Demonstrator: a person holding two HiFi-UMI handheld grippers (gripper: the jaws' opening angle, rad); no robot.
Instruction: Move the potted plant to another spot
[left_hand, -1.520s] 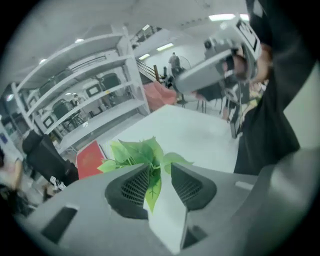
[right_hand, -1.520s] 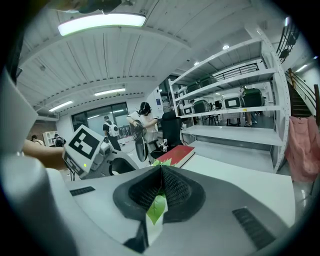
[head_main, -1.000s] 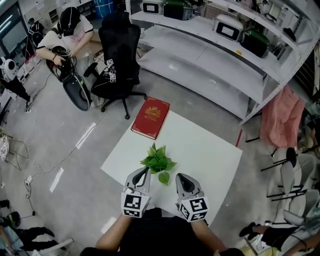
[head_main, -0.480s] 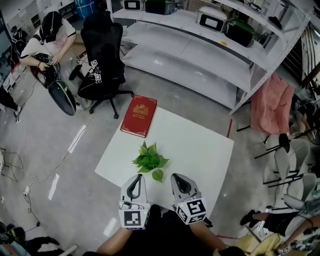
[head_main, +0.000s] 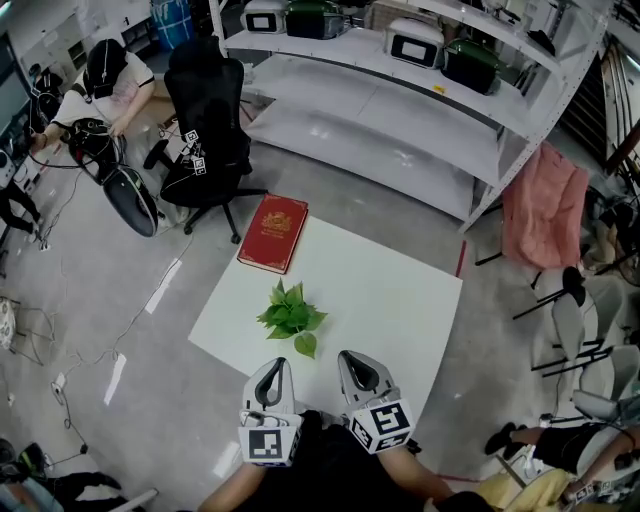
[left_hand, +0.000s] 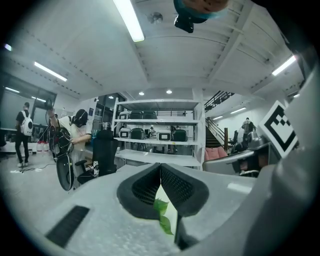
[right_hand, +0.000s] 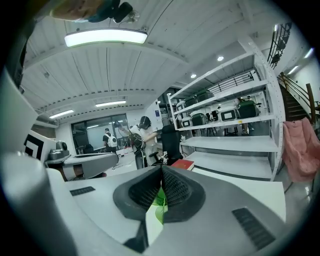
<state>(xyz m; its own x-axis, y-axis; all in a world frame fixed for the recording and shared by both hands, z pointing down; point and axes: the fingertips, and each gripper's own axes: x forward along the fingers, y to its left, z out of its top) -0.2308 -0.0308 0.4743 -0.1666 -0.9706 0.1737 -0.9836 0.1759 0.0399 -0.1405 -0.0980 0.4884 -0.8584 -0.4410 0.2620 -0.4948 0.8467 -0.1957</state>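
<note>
Drawn back and closed empty, the left gripper and right gripper faced the potted plant ahead between them, nearer the left.

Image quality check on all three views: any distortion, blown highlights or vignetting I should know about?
Head view: barrel distortion bows the shelving; lighting is even and the potted plant is sharp. Left gripper view: fisheye circle with black corners; the ceiling strip light is blown out. Right gripper view: same dark vignette; the ceiling light is clipped white, the background is reasonably sharp.
</note>
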